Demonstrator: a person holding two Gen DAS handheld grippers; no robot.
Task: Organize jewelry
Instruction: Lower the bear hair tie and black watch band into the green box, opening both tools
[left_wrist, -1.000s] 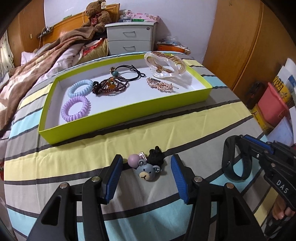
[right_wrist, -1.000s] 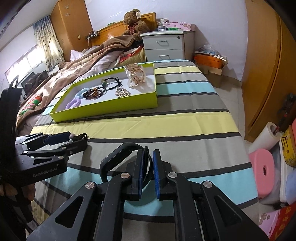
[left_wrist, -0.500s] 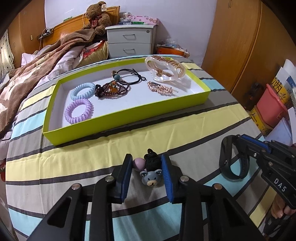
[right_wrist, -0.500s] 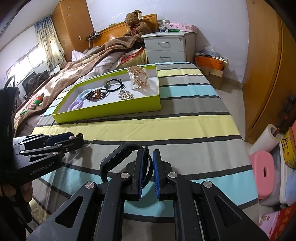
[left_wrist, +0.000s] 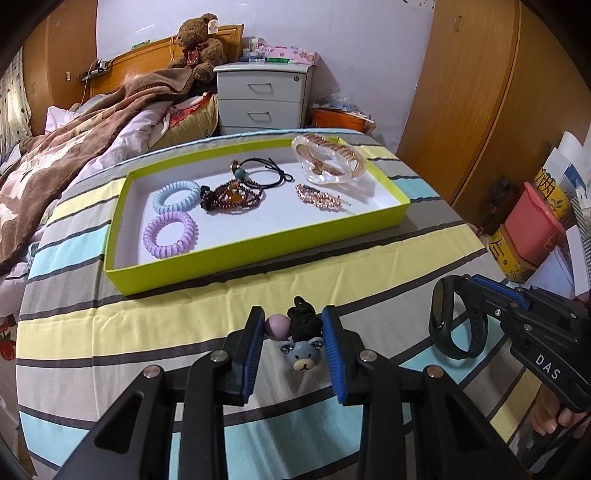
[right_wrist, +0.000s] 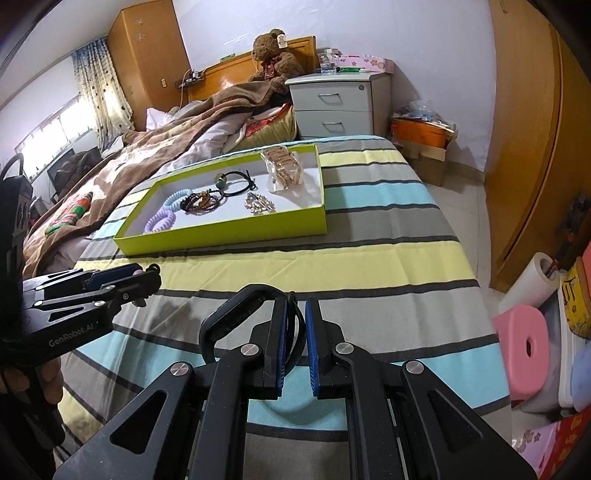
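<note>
Here the left gripper (left_wrist: 293, 345) was closed on a hair tie with a bear charm (left_wrist: 300, 341), its blue pads touching the pink bead on one side and the black tuft on the other, above the striped sheet (left_wrist: 147, 332) of the bed. The band of the tie was hidden behind the charm. To the right, the right gripper (right_wrist: 294, 341) had its jaws narrow and held a black wristband (right_wrist: 236, 314); part of the loop disappeared behind the left pad. Farther away stood the green tray (left_wrist: 258, 254), with a purple coil tie (left_wrist: 170, 239), a blue coil tie (left_wrist: 176, 195), a dark bead bracelet (left_wrist: 232, 197) and a clear hair claw (left_wrist: 328, 162). A small glittering clip (left_wrist: 319, 195) was hard to make out.
</note>
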